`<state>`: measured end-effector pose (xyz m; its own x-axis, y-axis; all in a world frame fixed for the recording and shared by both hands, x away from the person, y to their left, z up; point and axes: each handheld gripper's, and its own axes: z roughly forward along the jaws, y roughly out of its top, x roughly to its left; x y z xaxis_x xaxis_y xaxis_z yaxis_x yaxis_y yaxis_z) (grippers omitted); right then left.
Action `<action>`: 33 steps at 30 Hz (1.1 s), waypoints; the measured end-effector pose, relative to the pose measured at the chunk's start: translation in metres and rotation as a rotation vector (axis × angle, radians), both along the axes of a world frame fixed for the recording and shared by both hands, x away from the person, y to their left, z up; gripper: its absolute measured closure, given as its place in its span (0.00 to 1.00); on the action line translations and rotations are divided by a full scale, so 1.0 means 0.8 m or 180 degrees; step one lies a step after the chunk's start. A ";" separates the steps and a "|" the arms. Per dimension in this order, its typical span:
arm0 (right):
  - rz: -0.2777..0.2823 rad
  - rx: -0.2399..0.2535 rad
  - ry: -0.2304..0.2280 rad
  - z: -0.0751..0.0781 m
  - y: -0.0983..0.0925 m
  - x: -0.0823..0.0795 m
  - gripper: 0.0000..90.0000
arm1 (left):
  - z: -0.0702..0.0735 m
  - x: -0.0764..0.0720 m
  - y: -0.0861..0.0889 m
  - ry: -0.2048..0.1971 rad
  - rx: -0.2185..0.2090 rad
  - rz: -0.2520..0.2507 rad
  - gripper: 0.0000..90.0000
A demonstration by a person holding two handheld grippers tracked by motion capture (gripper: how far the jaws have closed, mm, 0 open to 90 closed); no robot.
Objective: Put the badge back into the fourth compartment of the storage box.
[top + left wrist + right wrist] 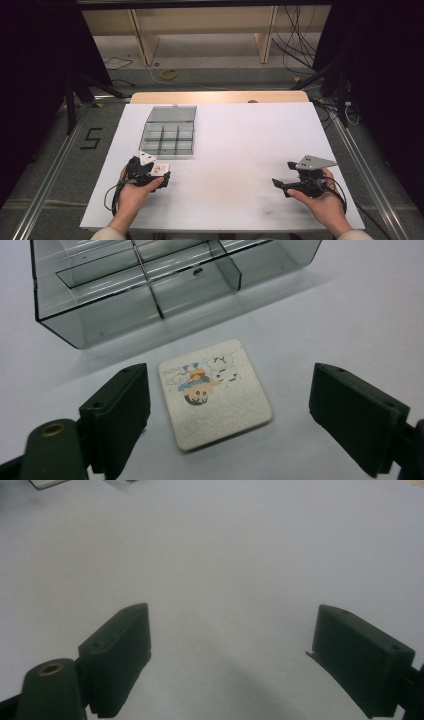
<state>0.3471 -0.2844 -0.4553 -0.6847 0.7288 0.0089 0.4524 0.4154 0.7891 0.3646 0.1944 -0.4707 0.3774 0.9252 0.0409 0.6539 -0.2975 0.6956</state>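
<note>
**While the Tile Waits Between Spread Jaws**

While the left gripper (230, 415) stands released around the white picture tile (215, 392), which lies flat just before the clear divided box (60, 320), I would lower evenly and close on opposite edges. Well away from the box, the right gripper (232, 655) is released too, holding nothing.

My right gripper (230, 660) sits w/ jaws spread wide, nothing btwn them, just bare white table (225, 565). A soft shadow falls on the table btwn the jaws and toward the bottom edge. Far from the jaws, at top left, a dark-edged corner of sth (47, 483) pokes in, too cut off to tell what.
</note>
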 end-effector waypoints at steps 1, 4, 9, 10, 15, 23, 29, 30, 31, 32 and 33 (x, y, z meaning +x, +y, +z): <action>0.0000 0.0000 0.0000 0.000 0.000 0.000 0.18 | -0.001 0.002 0.000 0.0019 0.0015 0.0001 0.18; 0.0020 -0.0006 -0.0001 -0.001 0.003 0.001 0.18 | -0.007 0.008 0.002 0.0052 0.0015 0.0124 0.18; 0.0052 -0.0022 0.0000 -0.002 0.007 0.001 0.19 | -0.015 0.021 0.005 0.0115 -0.0049 0.0263 0.19; 0.0055 -0.0019 -0.0001 -0.002 0.007 0.001 0.18 | -0.019 0.024 0.003 0.0159 -0.0065 0.0305 0.19; 0.0076 -0.0036 0.0011 -0.004 0.009 0.002 0.18 | -0.024 0.027 0.000 0.0232 -0.0027 0.0317 0.20; 0.0087 -0.0036 0.0012 -0.004 0.009 0.002 0.18 | -0.028 0.028 0.003 0.0321 -0.0091 0.0324 0.21; 0.0088 -0.0039 0.0012 -0.004 0.010 0.002 0.19 | -0.024 0.028 0.000 0.0375 -0.0086 0.0382 0.34; 0.0093 -0.0042 0.0009 -0.004 0.010 0.002 0.19 | -0.024 0.028 0.000 0.0375 -0.0086 0.0382 0.35; 0.0090 -0.0043 0.0017 -0.004 0.010 0.002 0.19 | -0.023 0.028 0.000 0.0382 -0.0088 0.0393 0.35; 0.0090 -0.0043 0.0017 -0.004 0.010 0.002 0.19 | -0.023 0.028 0.000 0.0383 -0.0096 0.0408 0.35; 0.0086 -0.0040 0.0008 -0.004 0.009 0.002 0.19 | -0.023 0.028 0.000 0.0393 -0.0091 0.0416 0.36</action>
